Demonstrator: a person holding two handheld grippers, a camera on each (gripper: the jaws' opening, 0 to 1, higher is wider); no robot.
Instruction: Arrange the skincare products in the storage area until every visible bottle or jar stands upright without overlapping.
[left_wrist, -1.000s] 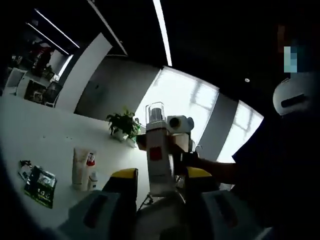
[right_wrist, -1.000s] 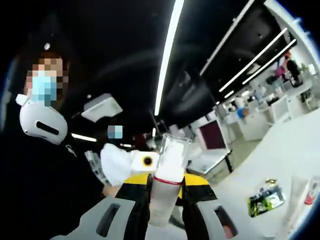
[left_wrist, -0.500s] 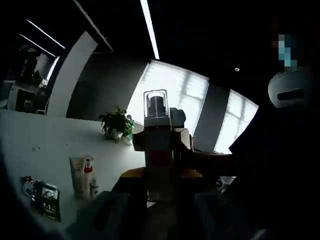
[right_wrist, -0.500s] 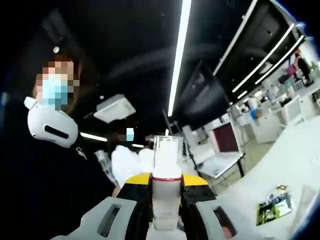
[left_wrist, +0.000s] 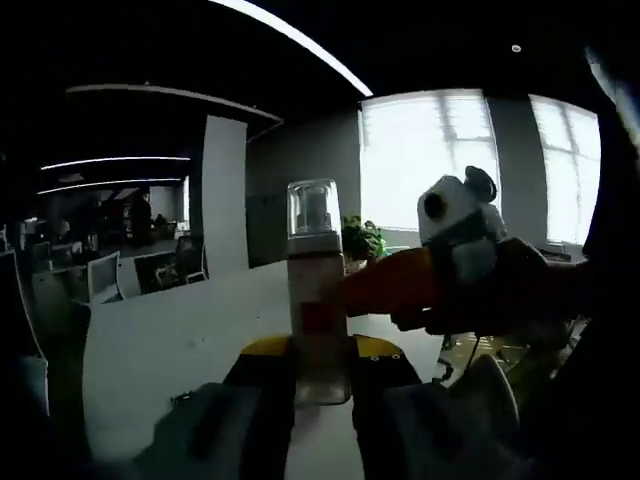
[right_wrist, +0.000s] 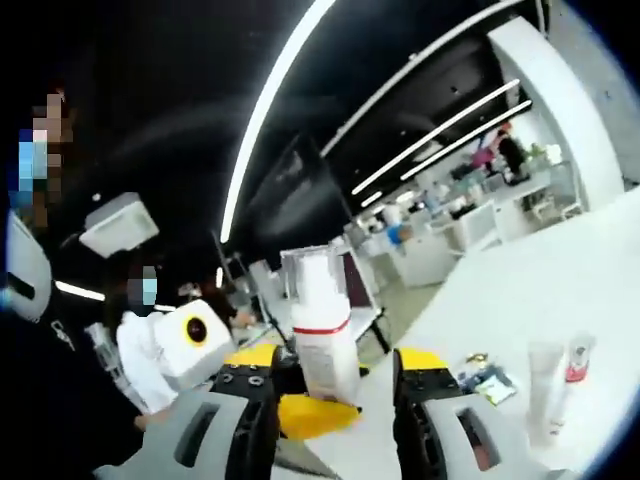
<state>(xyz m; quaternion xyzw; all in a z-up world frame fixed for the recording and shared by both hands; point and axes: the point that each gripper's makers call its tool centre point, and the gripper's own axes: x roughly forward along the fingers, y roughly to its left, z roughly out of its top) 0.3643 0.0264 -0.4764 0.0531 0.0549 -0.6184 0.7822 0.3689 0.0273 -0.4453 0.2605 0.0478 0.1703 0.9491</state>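
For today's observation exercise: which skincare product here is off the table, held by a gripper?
The pump bottle with the clear cap, clamped in the left gripper; the tubes stand on the table.

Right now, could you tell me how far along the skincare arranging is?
Done: two tubes stand upright side by side on the table. In hand: the left gripper clamps the pump bottle, and the right gripper is open around it. Left: probably setting that bottle down upright, clear of the tubes.
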